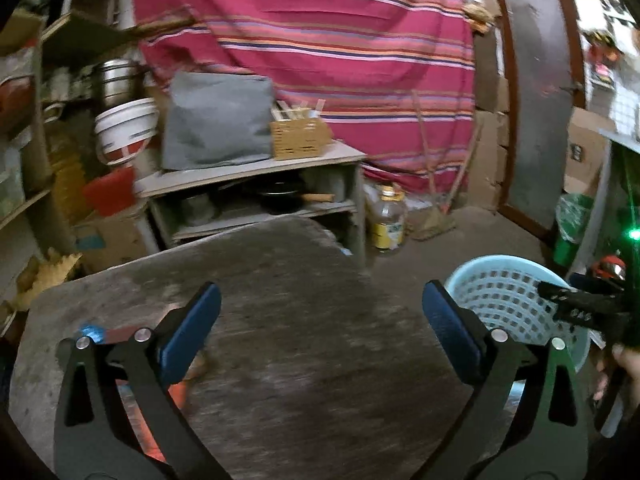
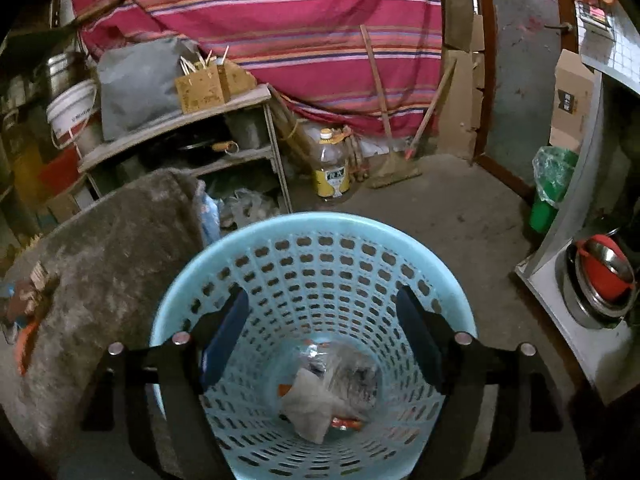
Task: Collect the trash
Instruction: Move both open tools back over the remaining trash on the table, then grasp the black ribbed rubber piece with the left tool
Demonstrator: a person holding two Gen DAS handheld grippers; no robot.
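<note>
Left gripper (image 1: pixel 320 312) over a worn grey table top (image 1: pixel 280 288), jaws spread wide, nothing between the blue pads (image 1: pixel 192 332). Bare table surface beneath the gap. Near the left finger, at the table's left edge, small scraps: a blue bit (image 1: pixel 90 330) and something orange-red (image 1: pixel 176 394) partly hidden behind the finger; too blurred to name.

Right gripper (image 2: pixel 320 332) above the mouth of a light blue perforated basket (image 2: pixel 312 224), jaws apart, nothing pinched. At the basket's bottom, the trash (image 2: pixel 332 384): crumpled clear plastic, a pale paper wad, an orange wrapper, lying loose and well below the fingertips. Basket on the floor just beside the table's right edge (image 2: pixel 120 240). More scraps on the table's left part (image 2: pixel 32 292) in the right wrist view, brown and orange, unclear in kind.

In the left wrist view, the same basket (image 1: pixel 504 300) at right, the right gripper (image 1: pixel 576 306) over its rim, a hand (image 1: pixel 624 364) at the frame edge.

Behind: a striped red cloth (image 1: pixel 320 40), a low shelf (image 1: pixel 256 168) with a grey cushion (image 1: pixel 218 124) and a woven box (image 1: pixel 300 136), a white bucket (image 1: pixel 124 128), a yellow-labelled plastic jug (image 2: pixel 331 168) on the floor, a broom (image 2: pixel 392 168) against the cloth, a green bin (image 2: pixel 548 196) with a liner.
</note>
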